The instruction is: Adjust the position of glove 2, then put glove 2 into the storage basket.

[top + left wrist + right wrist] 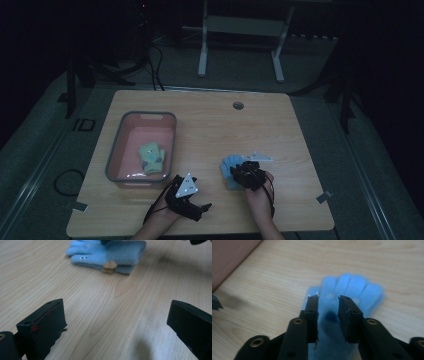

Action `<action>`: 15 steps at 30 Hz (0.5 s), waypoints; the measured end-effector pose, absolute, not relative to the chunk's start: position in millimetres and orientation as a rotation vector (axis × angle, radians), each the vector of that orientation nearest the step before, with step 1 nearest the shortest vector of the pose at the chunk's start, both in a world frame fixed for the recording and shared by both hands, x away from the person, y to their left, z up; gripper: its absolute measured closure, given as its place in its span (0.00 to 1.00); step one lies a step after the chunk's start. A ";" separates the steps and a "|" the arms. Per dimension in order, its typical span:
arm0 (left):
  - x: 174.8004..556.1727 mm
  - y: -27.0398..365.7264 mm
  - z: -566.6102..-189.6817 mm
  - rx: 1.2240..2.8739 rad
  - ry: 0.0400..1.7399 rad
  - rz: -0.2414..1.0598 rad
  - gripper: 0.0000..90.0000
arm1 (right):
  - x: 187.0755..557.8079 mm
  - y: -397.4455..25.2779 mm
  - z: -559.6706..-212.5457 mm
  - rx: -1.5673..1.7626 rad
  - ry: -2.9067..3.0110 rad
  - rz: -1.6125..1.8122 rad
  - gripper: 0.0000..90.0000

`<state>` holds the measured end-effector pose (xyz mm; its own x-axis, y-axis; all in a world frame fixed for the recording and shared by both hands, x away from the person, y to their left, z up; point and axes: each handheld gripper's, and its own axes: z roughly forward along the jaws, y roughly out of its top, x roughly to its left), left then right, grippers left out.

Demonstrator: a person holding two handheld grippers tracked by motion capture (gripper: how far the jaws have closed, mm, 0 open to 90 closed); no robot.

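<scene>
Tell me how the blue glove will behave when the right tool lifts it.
The blue glove looks like soft fleece, so it will probably sag and dangle. It seems to lie in a stacked pair, so one layer may slide off. It is likely light, and the right tool has its jaws over the palm.

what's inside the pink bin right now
A green glove lies on the floor of the pink bin, near its front end. Whatever may sit under the glove is covered.
</scene>
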<state>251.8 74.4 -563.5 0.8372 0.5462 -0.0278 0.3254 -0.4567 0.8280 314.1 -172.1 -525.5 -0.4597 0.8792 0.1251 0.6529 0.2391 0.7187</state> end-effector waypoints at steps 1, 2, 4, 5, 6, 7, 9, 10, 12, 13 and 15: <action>251.0 74.1 -562.7 2.076 0.620 0.306 0.03 | 314.4 -173.7 -523.1 1.414 2.215 1.055 0.66; 251.0 74.1 -562.7 2.076 0.620 0.306 0.04 | 314.4 -173.7 -523.1 1.414 2.215 1.055 0.66; 250.0 72.9 -561.9 2.075 0.604 0.317 0.04 | 315.6 -178.1 -516.6 1.388 2.229 1.067 0.59; 249.4 72.3 -561.6 2.072 0.600 0.313 0.04 | 317.1 -183.3 -511.3 1.379 2.231 1.070 0.53; 249.0 71.9 -561.4 2.061 0.599 0.307 0.04 | 317.1 -183.3 -511.3 1.379 2.231 1.070 0.53; 248.6 71.5 -561.0 2.053 0.602 0.297 0.04 | 318.0 -185.8 -509.2 1.382 2.232 1.087 0.50; 246.5 69.0 -559.5 2.052 0.612 0.299 0.04 | 317.7 -188.7 -505.3 1.333 2.275 1.115 0.36; 246.5 69.0 -559.5 2.052 0.612 0.299 0.04 | 317.7 -188.7 -505.3 1.333 2.275 1.115 0.36; 245.1 66.8 -558.1 2.055 0.624 0.283 0.04 | 317.1 -188.6 -504.2 1.294 2.299 1.126 0.30; 244.7 64.0 -556.1 2.076 0.641 0.284 0.04 | 316.6 -189.3 -502.8 1.265 2.313 1.146 0.29; 244.8 61.8 -554.1 2.081 0.653 0.274 0.04 | 317.0 -192.6 -500.0 1.216 2.331 1.196 0.26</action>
<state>244.8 61.8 -554.1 0.8354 0.5471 -0.0535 0.3456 -0.4470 0.8251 317.0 -192.6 -500.0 -0.6194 0.7723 0.1413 0.5652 0.3136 0.7630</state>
